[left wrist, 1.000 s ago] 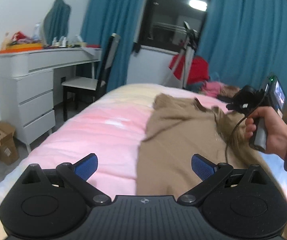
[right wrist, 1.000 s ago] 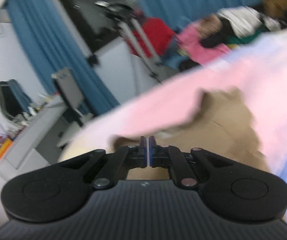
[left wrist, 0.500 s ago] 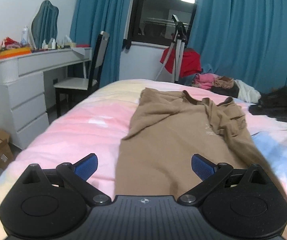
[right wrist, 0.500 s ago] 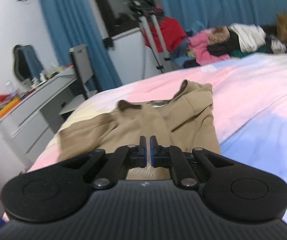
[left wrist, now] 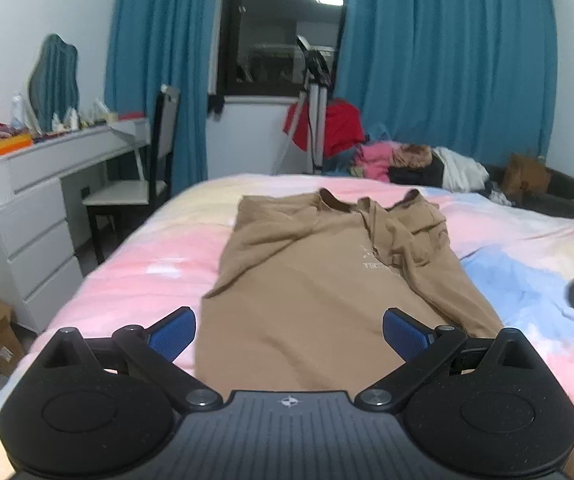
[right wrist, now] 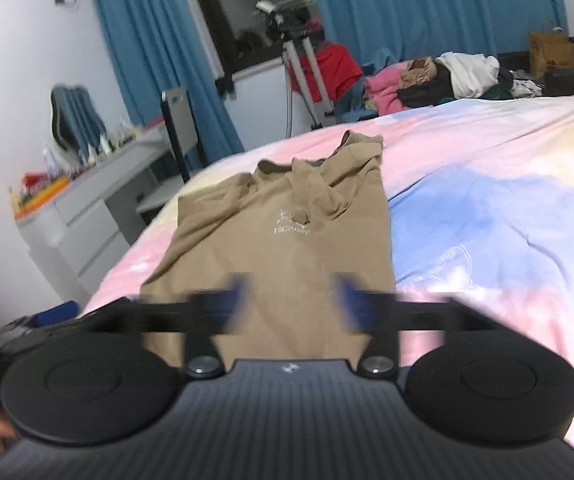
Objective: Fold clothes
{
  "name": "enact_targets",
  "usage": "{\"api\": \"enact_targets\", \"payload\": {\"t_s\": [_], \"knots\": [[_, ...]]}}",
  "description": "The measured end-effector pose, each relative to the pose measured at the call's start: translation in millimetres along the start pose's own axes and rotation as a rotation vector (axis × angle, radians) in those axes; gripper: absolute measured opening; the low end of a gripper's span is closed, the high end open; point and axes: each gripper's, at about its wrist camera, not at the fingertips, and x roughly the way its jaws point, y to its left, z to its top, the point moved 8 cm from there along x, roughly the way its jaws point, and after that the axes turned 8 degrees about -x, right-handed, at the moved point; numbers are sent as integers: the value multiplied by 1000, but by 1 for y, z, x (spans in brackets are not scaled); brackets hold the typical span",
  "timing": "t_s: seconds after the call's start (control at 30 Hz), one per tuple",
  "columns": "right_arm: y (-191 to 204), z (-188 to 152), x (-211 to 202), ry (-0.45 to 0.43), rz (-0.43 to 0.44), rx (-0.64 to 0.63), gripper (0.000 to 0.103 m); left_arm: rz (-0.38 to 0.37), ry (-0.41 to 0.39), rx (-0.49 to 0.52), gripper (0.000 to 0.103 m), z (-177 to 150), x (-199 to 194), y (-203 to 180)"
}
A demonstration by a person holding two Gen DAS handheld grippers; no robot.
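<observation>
Pastel bedding covers the bed, and on it a tan shirt lies flat, collar at the far end toward the window, hem at the near end under both claws. Its long axis runs straight away from the cameras, roughly in line with the way each claw points. 1 sleeve is already folded in over the chest on the right side, bunched near the printed logo; the left side looks unfolded, its edge flaring out over the pink cover. The left gripper hovers wide open with nothing between its blue pads, above the hem. The right gripper, blurred, has just been opening; its jaws stand wide apart, holding nothing, also over the lower part of the shirt. Both sit about equally near the hem, the left one nearer the unfolded edge, so that side seems the likelier next grasp. Nothing lies on the shirt or between it and the claws. A dresser, a chair, a tripod and a clothes pile stand well clear beyond the bed.
</observation>
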Motion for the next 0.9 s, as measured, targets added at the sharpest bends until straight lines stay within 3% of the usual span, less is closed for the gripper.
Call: {"api": "enact_targets", "payload": {"t_s": [0.13, 0.37, 0.53, 0.63, 0.77, 0.8, 0.83, 0.9], "knots": [[-13, 0, 3, -72, -18, -12, 88, -8, 40, 22, 101, 17, 38, -4], [-37, 9, 32, -152, 11, 43, 88, 14, 47, 147, 99, 64, 158, 8], [-58, -2, 67, -92, 25, 142, 88, 31, 56, 101, 94, 93, 238, 33], [-68, -6, 89, -38, 56, 239, 88, 0, 97, 77, 82, 96, 270, 39], [-75, -13, 104, -3, 47, 281, 88, -36, 135, 108, 41, 91, 283, 32], [-76, -14, 106, 4, 43, 285, 88, -31, 129, 120, 35, 91, 280, 28], [-76, -15, 107, 9, 39, 289, 88, -31, 116, 136, 23, 91, 275, 23], [-75, -16, 105, 13, 33, 287, 88, -27, 97, 170, 16, 91, 262, 12]]}}
